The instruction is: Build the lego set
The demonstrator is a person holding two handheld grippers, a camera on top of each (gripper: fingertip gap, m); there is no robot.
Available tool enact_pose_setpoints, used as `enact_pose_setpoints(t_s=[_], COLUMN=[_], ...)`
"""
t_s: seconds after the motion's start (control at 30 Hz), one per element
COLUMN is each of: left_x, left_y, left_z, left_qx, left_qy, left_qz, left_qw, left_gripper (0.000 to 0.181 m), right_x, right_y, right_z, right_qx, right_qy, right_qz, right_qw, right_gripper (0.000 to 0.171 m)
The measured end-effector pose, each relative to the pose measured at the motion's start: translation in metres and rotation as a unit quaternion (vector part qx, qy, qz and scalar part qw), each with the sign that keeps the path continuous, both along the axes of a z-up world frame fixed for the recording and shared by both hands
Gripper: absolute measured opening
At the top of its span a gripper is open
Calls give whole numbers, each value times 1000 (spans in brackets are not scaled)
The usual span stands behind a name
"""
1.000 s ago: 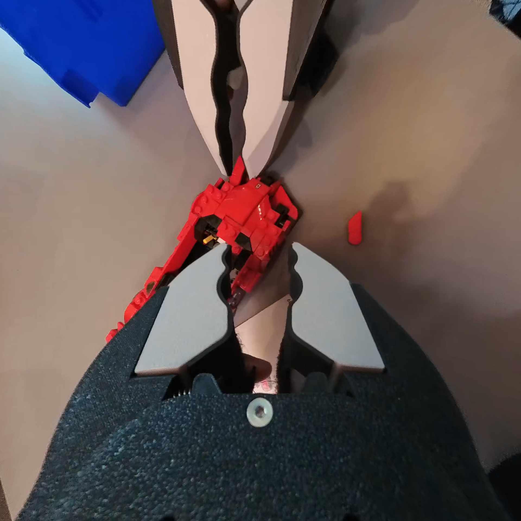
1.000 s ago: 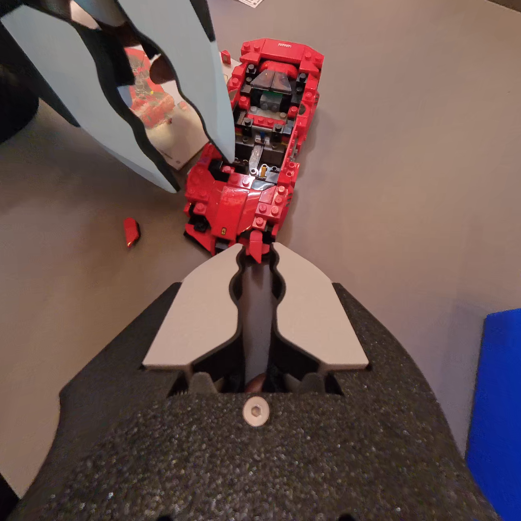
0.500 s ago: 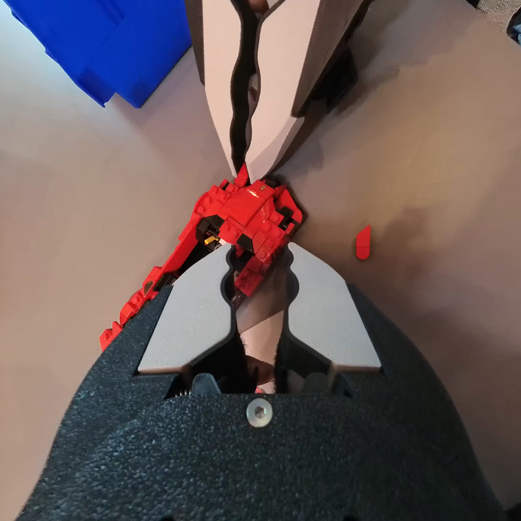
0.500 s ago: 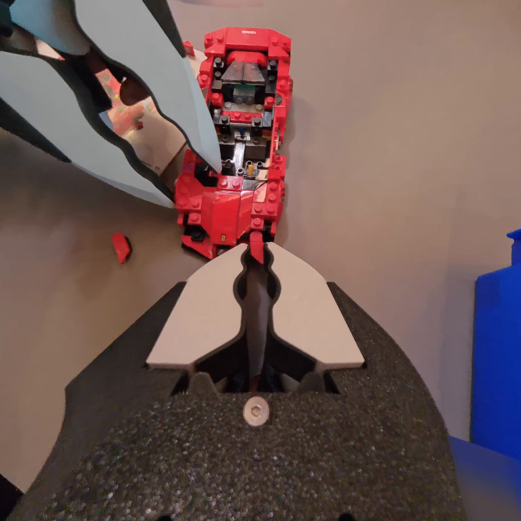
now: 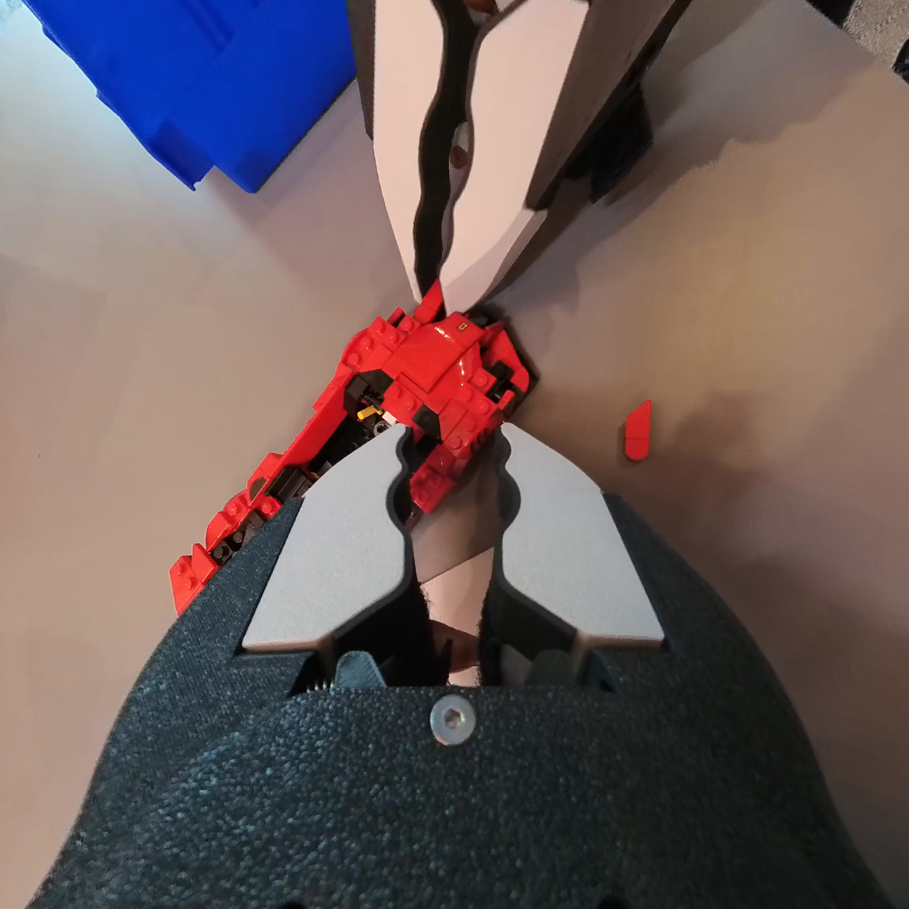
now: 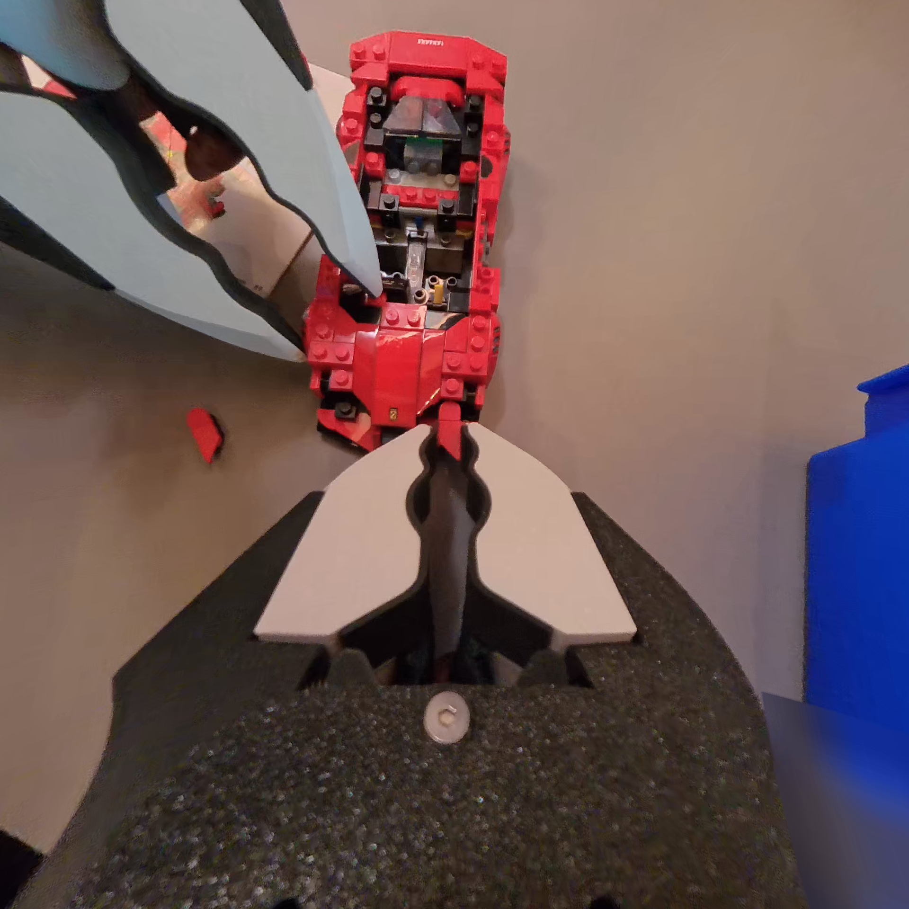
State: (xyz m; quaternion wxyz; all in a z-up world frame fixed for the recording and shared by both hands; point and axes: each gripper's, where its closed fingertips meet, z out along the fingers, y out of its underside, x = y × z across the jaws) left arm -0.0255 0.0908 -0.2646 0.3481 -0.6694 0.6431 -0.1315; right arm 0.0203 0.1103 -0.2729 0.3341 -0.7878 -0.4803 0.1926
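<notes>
Nearest in the right wrist view, right gripper (image 6: pixel 448 438) pinched narrow on a small red wedge piece (image 6: pixel 449 429), pressed against the front right corner of the red lego car (image 6: pixel 418 275). Just beyond, nose of the car touching those tips, body running away up the middle of the grey table (image 6: pixel 688 246), cabin open on top with black and grey studs showing. At the car's front left corner, left gripper (image 6: pixel 339 319) spread wide, one fingertip inside the open cabin, the other outside against the left flank, so straddling the side wall; firm grip on it not clear. Left of the nose, well apart, a loose red curved piece (image 6: pixel 204 433) lying alone on bare tabletop. Behind the left gripper, a printed booklet (image 6: pixel 256 246) flat on the table, partly hidden and touching the car's left side. Right of the car, broad open tabletop as far as a blue bin (image 6: pixel 861 541) at the right edge; contents not visible.

In the left wrist view, left gripper (image 5: pixel 452 433) over the car (image 5: pixel 433 374), right gripper (image 5: pixel 433 290) meeting it from the far side, blue bin (image 5: pixel 196 83) far left, loose piece (image 5: pixel 638 430) to the right with free room around it.
</notes>
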Motion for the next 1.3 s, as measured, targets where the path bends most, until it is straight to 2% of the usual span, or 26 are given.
enact_pose_setpoints(t_s=[0.13,0.43,0.63,0.7,0.77,0.83,0.9,0.97,1.07,1.17,1.23,1.3], left_x=[1,2,3,3,1,-3,-9,-14,-19,-22,-23,-23], left_y=[1,2,2,2,2,3,0,-8,-28,-47,-56,-60], left_z=[0,0,0,0,5,14,25,33,36,27,19,13], left_qx=[3,3,2,-3,-8,-10,-15,-26,-53,-78,-82,-78], left_qy=[-1,-5,-8,-9,-17,-33,-49,-64,-80,-75,-59,-47], left_qz=[3,8,11,13,17,27,36,38,31,22,13,9], left_qw=[1000,1000,1000,1000,1000,999,998,997,995,994,995,996], left_gripper=[30,30,29,30,31,32,32,32,31,31,30,31], right_x=[8,8,10,16,16,7,-7,-21,-34,-44,-44,-42], right_y=[-4,1,5,8,0,-24,-62,-84,-86,-89,-86,-85], right_z=[3,1,-1,2,14,25,26,17,0,-3,-6,-6], right_qx=[-13,16,29,32,37,35,15,2,-8,-25,-21,-10], right_qy=[8,48,34,29,44,62,70,61,39,55,41,35], right_qz=[23,30,28,24,55,128,226,272,274,272,264,264], right_qw=[1000,998,999,999,997,989,971,960,961,961,963,964], right_gripper=[21,14,7,21,23,21,16,16,18,19,8,8])
